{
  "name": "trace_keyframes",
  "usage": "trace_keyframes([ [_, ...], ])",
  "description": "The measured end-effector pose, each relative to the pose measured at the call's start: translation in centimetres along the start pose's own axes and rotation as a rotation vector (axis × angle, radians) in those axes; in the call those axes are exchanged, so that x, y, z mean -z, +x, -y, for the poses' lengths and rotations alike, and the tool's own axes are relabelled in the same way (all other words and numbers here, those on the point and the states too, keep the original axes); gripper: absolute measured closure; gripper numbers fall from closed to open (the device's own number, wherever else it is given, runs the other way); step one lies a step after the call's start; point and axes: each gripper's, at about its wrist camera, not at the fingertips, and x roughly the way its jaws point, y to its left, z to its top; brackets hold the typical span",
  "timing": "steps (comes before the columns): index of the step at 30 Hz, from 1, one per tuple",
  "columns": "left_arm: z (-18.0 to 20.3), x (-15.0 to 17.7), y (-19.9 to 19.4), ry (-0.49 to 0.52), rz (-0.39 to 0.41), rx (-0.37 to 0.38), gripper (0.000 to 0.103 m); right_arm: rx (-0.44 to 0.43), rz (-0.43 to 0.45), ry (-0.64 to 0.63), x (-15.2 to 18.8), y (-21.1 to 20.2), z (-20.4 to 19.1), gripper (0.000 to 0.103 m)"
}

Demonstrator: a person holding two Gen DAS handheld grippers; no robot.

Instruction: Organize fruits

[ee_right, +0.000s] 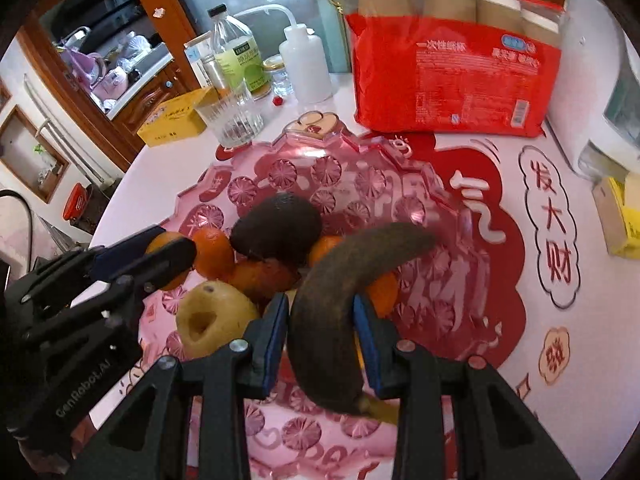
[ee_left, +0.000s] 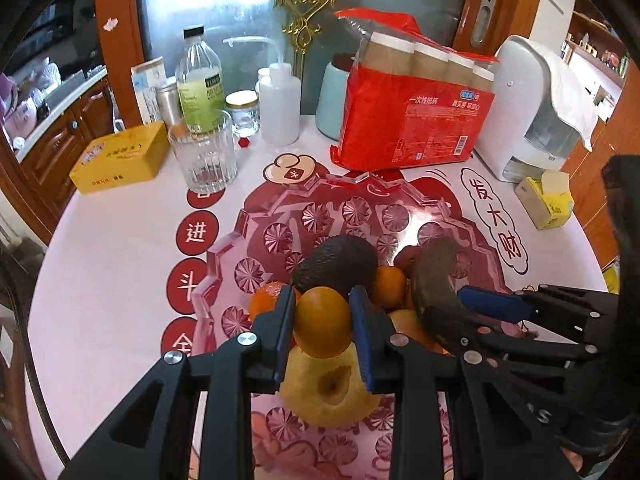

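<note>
Left gripper [ee_left: 322, 334] pinching a small orange fruit [ee_left: 322, 322] between its blue pads, poised over the pink glass fruit plate [ee_left: 224, 248]. Directly beneath that fruit, a yellow pear [ee_left: 328, 394] with a brown dent in its skin, lying on the plate. Behind it, a dark avocado [ee_left: 336, 266] resting on the pile, with an orange [ee_left: 266, 302] at its left and another orange [ee_left: 388, 284] at its right.

Right gripper [ee_right: 320, 338] clamped on a blackened banana [ee_right: 340, 300], pads pressing both sides of its thick middle, the curved end arching up and to the right over the plate. Seen from the right wrist, the left gripper at the far left edge of the pile, fruit held between its fingers. Seen from the left wrist, the banana and the right gripper just beside the held fruit, on the right.

Plate sitting on a white tablecloth [ee_left: 112, 240] printed with red circles and Chinese characters. Behind the plate: a red pack of paper cups [ee_left: 412, 124], a ribbed drinking glass [ee_left: 204, 152], a yellow box [ee_left: 120, 158], a clear bottle with a black cap [ee_left: 198, 80], a white squeeze bottle [ee_left: 280, 98], a small jar [ee_left: 242, 112]. At the right, a white appliance [ee_left: 528, 108] with a cloth draped over it, and a small yellow carton [ee_left: 546, 200].
</note>
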Motion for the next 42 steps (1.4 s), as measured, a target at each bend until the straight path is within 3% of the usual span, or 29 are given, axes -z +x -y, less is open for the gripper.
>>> trace_keyframes([
  [4,-0.4,0.1,1.0,-0.019,-0.025,-0.006,0.07,-0.023,0.037,-0.04,-0.6,-0.5,-0.6,0.068],
  [9,-1.3,0.1,0.1,-0.047,0.001,-0.051,0.031,-0.038,0.071,-0.037,-0.9,-1.3,-0.7,0.068],
  [11,-1.8,0.2,-0.9,-0.065,0.017,-0.048,0.023,-0.045,0.077,-0.022,-0.8,-1.7,-0.4,0.068],
  [18,-2.4,0.0,-4.4,-0.081,0.057,-0.069,0.011,-0.058,0.099,-0.001,0.0,-3.7,-0.2,0.068],
  [26,-0.5,1.1,-9.3,-0.044,0.083,-0.099,0.009,-0.065,0.133,0.004,2.5,-7.5,-1.3,0.067],
  [32,1.4,4.0,-14.0,-0.026,0.121,-0.118,0.007,-0.028,0.175,0.003,5.8,-11.3,-2.0,0.057],
  [42,5.0,10.4,-20.6,0.03,0.139,-0.053,0.003,0.042,0.21,0.063,14.4,-17.9,-3.4,0.052],
])
